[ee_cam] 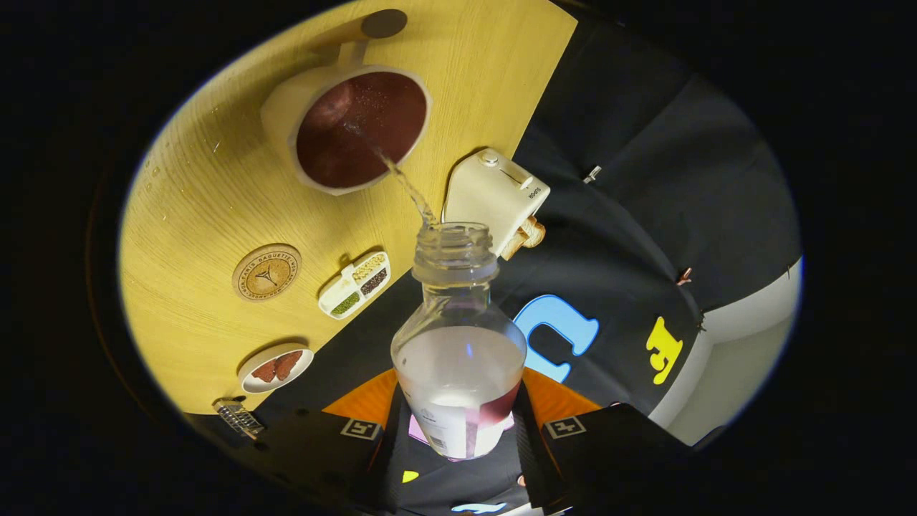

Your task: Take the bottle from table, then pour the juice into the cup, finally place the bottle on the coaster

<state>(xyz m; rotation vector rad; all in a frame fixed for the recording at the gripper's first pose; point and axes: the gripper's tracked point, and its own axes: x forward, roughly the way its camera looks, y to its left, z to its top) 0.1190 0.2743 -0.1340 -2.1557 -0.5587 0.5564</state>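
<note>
One pale wooden table (215, 193) fills my view, backed by black cloth, carrying a toaster (496, 195), a round coaster (266, 271), a divided tray (354, 284) of seeds and a small dish (275, 367). My gripper (458, 423) clamps the tilted bottle (458, 358), its clear liquid streaming from the open neck into the cup (351, 129) of dark red drink beyond.

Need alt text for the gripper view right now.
The hand-held gripper, shut on a tilted clear bottle, pours a thin stream into a white cup on the wooden table. A round coaster lies nearer, beside a small sectioned tray.
</note>
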